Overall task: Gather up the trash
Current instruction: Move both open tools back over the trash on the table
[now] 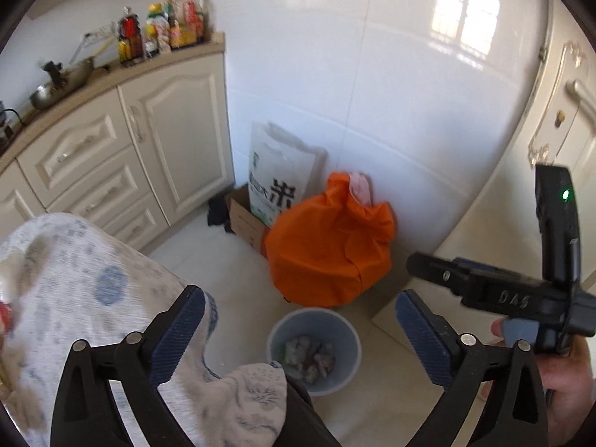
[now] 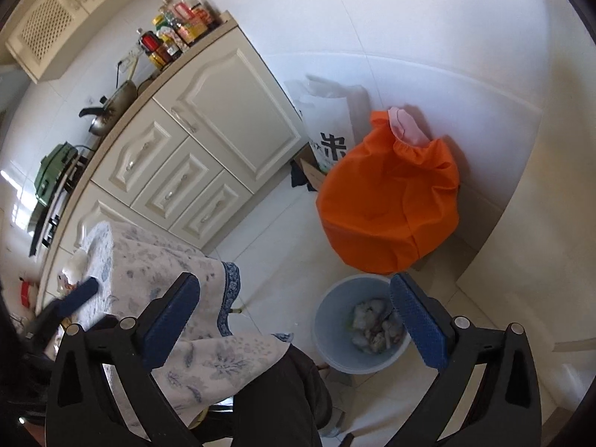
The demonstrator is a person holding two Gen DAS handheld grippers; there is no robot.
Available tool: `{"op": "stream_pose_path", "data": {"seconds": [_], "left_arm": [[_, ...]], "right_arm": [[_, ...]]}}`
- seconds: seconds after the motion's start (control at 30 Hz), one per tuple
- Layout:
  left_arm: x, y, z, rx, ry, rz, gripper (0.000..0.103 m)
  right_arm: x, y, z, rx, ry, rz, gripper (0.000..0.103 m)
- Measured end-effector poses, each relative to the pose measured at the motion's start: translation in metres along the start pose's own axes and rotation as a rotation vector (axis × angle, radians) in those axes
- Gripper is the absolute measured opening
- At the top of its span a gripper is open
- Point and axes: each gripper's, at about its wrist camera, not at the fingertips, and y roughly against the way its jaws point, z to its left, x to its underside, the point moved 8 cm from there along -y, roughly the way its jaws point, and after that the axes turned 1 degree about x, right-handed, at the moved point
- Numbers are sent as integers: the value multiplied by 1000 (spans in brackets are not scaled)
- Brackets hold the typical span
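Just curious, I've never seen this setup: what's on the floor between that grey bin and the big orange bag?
Nothing: only bare pale floor tile separates the grey bin from the orange bag, clearest in the right wrist view.

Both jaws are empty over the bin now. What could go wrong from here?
1. The tablecloth hangs loose off the table edge beside the left gripper; a jaw could snag it and drag the scraps still on top off.
2. The bin is small and light-looking; a bump from the right gripper could tip it.
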Motion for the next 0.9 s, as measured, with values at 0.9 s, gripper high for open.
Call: {"op": "stream_pose_path", "data": {"seconds": [0.9], "left_arm": [[102, 294, 158, -292, 280, -378, 102]], "right_arm": [[8, 101, 284, -173, 476, -234, 103]]}}
